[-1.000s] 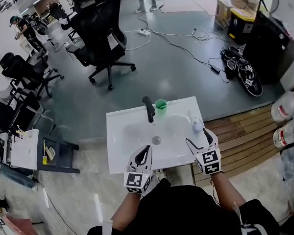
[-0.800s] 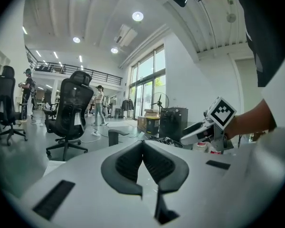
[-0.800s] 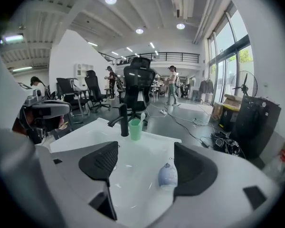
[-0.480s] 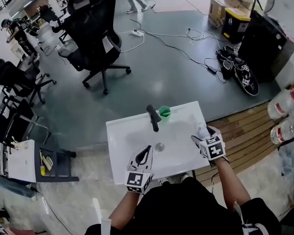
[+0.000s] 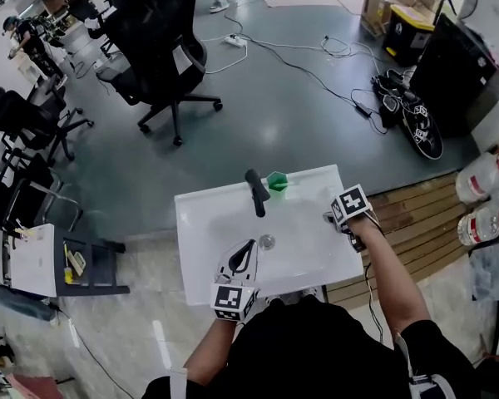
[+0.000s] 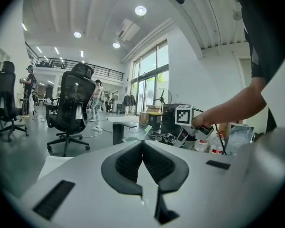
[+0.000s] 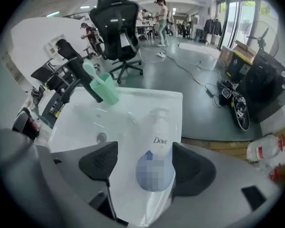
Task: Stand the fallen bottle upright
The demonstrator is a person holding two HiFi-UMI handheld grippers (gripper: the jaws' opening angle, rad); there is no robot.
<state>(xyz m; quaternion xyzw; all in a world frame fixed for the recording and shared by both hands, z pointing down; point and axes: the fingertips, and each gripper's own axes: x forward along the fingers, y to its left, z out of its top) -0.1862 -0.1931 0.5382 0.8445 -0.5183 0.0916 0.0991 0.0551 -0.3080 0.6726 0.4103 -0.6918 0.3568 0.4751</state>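
Observation:
A white Dove pump bottle lies on its side on the right rim of the white sink, pump end pointing away from me. My right gripper is open, with one jaw on each side of the bottle's base; the right pad touches it or nearly does, and a gap shows at the left pad. In the head view the right gripper covers the bottle. My left gripper hovers over the sink's near edge, shut on nothing. A black faucet and a green cup stand at the back.
Wooden decking runs right of the sink, with large water jugs beyond it. Black office chairs and cables are on the grey floor behind. A small cart stands at the left.
My right gripper has moved away from me along the sink's right rim and turned, and now straddles the bottle. The left gripper has stayed in place.

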